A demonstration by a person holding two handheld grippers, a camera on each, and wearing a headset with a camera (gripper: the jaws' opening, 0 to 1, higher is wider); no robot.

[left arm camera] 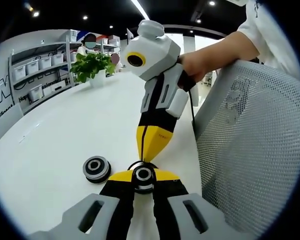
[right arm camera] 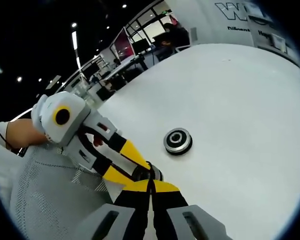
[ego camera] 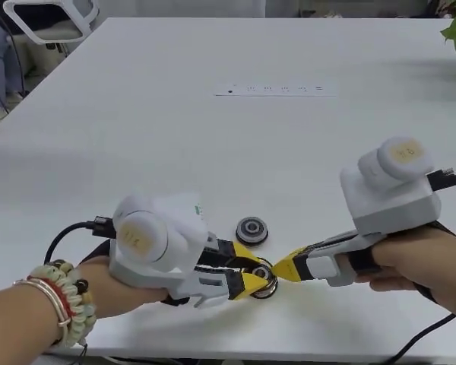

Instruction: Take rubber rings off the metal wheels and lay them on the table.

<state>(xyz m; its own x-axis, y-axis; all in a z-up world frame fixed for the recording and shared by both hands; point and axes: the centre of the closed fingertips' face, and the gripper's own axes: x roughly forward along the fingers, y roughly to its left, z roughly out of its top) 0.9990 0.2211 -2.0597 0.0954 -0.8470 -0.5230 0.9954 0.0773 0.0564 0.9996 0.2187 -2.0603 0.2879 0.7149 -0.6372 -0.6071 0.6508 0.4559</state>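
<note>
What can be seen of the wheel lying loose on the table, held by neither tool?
The loose wheel is a small round disc: bright metal face, dark centre bore, and a dark band round its rim that looks like a rubber ring still on. It lies flat on the white table, just beyond the left tool and right tool, which meet at another wheel. Only the table touches it.
</note>
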